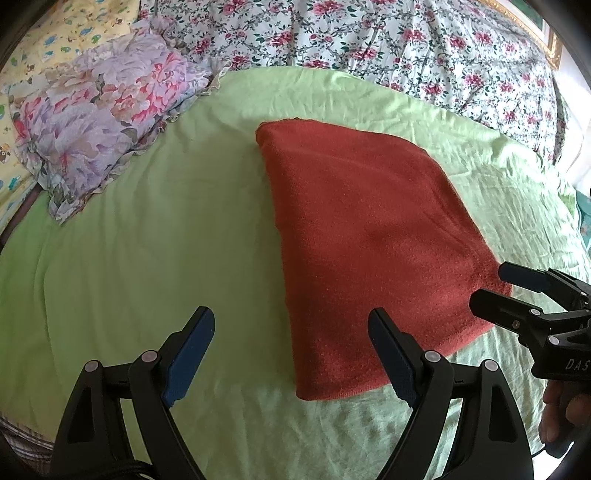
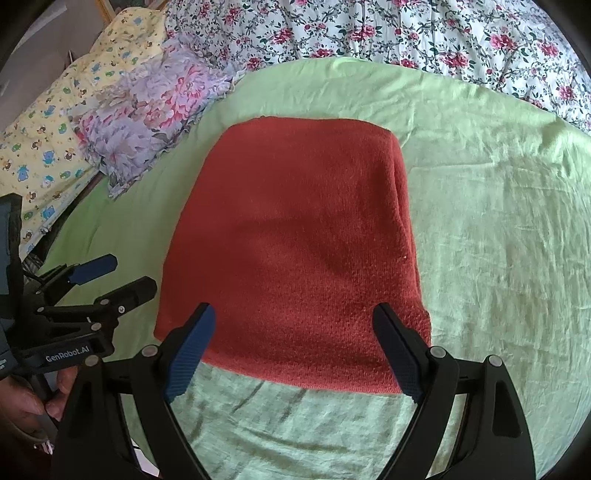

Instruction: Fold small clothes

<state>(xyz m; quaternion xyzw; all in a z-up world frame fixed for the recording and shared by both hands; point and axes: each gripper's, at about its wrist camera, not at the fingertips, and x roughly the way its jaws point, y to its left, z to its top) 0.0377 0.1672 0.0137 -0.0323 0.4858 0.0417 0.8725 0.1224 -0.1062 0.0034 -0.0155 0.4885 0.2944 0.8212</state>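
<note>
A rust-red terry cloth [image 1: 365, 236] [image 2: 295, 243] lies folded into a thick rectangle on the light green sheet [image 1: 166, 229] [image 2: 498, 240]. My left gripper [image 1: 291, 325] hovers open over the cloth's near left edge, nothing between its blue pads. My right gripper [image 2: 295, 317] is open above the cloth's near edge, holding nothing. In the left wrist view the right gripper [image 1: 491, 284] shows open at the cloth's near right corner. The left gripper [image 2: 122, 275] appears open at the left of the right wrist view, beside the cloth.
A lilac floral pillow [image 1: 99, 125] [image 2: 147, 122] lies at the far left. A white quilt with pink flowers [image 1: 369, 40] [image 2: 424, 33] runs along the back. A yellow patterned cover [image 2: 55, 129] is at the far left edge. A hand [image 2: 26, 398] holds the left gripper's handle.
</note>
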